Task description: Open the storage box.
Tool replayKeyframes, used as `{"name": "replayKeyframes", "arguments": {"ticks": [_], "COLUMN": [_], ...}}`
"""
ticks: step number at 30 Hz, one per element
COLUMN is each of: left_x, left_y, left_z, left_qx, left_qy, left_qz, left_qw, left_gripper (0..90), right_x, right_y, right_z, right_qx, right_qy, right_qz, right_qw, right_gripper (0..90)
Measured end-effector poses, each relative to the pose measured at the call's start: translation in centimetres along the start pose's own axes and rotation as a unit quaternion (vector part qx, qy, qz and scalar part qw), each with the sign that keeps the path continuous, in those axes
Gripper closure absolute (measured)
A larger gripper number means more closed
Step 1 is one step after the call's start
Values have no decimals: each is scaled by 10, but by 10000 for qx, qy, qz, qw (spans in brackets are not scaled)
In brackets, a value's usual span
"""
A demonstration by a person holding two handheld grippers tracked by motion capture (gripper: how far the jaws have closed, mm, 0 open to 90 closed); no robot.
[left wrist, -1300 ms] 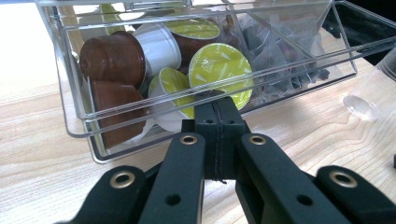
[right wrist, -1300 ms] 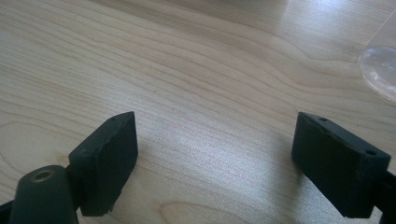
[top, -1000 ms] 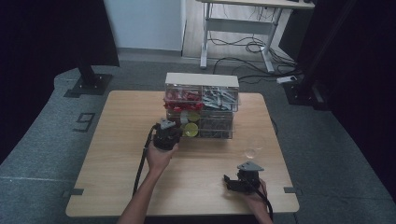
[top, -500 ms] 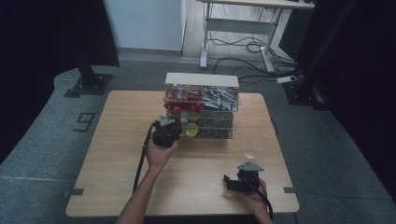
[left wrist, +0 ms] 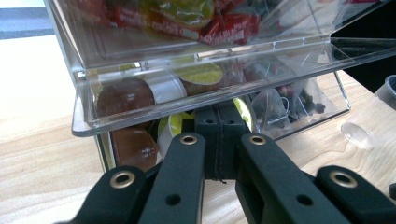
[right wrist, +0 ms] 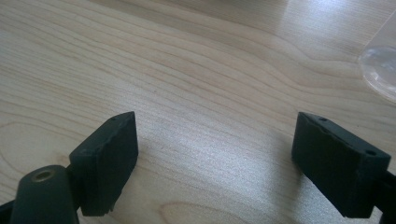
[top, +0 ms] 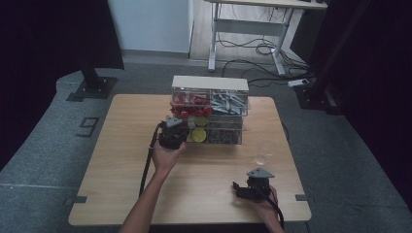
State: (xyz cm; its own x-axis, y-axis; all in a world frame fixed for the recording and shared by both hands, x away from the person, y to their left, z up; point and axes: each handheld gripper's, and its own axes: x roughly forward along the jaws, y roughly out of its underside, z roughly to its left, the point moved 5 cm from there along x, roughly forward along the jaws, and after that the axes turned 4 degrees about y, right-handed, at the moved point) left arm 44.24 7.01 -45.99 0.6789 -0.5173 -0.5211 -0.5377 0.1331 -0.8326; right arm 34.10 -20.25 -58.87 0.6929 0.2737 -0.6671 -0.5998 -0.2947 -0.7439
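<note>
The left gripper [left wrist: 218,122] is clenched tight with nothing between its jaws, its tips pressed up to the front of the lower drawer [left wrist: 212,95] of the clear organizer [top: 210,108], which stands at the middle of the table's [top: 121,194] far edge. The drawer lies straight ahead, its long axis crosswise. The right gripper [right wrist: 215,154] rests released near the front right corner, beside a glass [top: 263,151].

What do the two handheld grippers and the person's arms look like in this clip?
Both are black. The left gripper has flat arms with brass-ringed holes; a black cable trails from it. The right gripper has blocky black pads. Each carries a grey three-cornered plate. The forearms are bare, no sleeves.
</note>
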Motion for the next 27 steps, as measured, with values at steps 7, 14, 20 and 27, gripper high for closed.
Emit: {"name": "replayKeyframes", "arguments": {"ticks": [7,14,20,27], "left_x": [-1,-1,1,2], "left_y": [-6,-10,-13,-16], "left_z": [0,1,0,-1], "left_qx": [-4,-32,-47,-41], "left_qy": [0,-3,-3,-19], "left_qz": [-43,-89,-88,-121], "left_qw": [10000,10000,9999,9999], "left_gripper": [900,900,900,900], "right_x": [0,0,0,0], "right_y": [0,0,0,0], "right_z": [0,0,0,0], "right_qx": [3,2,2,-4], "right_qy": [3,-1,0,2], "right_qz": [1,-1,2,-2], "right_qw": [10000,10000,10000,10000], "right_gripper": [145,145,146,146]}}
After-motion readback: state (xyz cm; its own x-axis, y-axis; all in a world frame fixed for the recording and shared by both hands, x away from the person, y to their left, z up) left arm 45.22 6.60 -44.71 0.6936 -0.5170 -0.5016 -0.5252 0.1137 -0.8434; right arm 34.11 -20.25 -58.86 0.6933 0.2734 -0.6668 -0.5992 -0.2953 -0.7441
